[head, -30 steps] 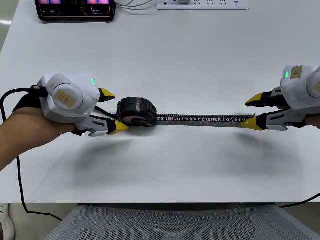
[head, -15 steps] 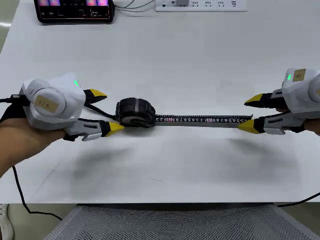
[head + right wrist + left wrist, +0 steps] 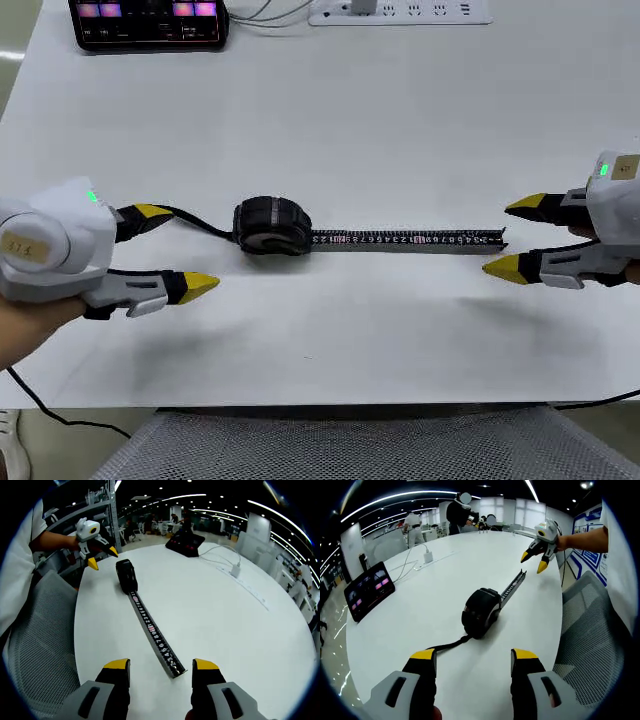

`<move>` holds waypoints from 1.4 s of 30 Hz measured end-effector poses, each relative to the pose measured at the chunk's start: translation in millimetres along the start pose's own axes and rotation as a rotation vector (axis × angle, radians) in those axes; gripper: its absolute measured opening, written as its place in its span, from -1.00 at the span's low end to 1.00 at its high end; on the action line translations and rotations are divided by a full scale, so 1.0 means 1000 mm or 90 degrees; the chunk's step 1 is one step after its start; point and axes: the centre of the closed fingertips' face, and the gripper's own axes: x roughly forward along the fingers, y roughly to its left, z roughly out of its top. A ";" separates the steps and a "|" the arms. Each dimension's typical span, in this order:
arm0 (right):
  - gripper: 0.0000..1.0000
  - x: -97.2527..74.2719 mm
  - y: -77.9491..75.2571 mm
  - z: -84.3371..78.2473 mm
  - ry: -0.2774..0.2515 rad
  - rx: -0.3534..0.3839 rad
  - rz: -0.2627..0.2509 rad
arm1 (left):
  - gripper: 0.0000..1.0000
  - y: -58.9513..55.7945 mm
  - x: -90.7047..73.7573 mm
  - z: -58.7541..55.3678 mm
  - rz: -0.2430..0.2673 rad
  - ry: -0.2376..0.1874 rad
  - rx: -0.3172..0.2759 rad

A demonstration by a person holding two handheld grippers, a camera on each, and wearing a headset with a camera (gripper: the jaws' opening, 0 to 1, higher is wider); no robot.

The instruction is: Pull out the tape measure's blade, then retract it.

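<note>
Tape measure (image 3: 272, 226): black case, lying near the middle of the white table (image 3: 400, 120), a little toward the left edge.
Blade (image 3: 405, 238): drawn out flat along the tabletop toward the right edge, hook end just beside the right gripper (image 3: 513, 237).
Wrist strap (image 3: 200, 222): trailing from the case toward the left gripper (image 3: 178, 248).
Left gripper: spread wide, holding nothing, near the case but apart from it.
Right gripper: spread, holding nothing, tips flanking the hook end, apparently without contact.
Step in hand: pull-out judged done; retraction outstanding.
Next move, likely: steadying the case, then freeing the lock or feeding the blade back under control, to avoid a whipping return.
Surface: matte white, bare around the work; tablet (image 3: 150, 20) at the far-left corner, power strip (image 3: 400, 10) on the far edge, mesh chair (image 3: 330, 445) below the near edge.
Room: large open workspace, strip ceiling lights, further tables, people standing in the distance.
</note>
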 end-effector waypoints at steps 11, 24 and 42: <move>0.11 -0.011 0.017 -0.006 -0.022 0.023 -0.020 | 0.26 -0.016 -0.015 -0.016 0.014 -0.021 -0.038; 0.24 -0.024 0.033 -0.006 -0.047 0.047 -0.049 | 0.44 -0.026 -0.029 -0.027 0.030 -0.034 -0.054; 0.39 -0.042 0.048 -0.018 -0.083 0.092 -0.091 | 0.53 -0.037 -0.039 -0.037 0.051 -0.048 -0.085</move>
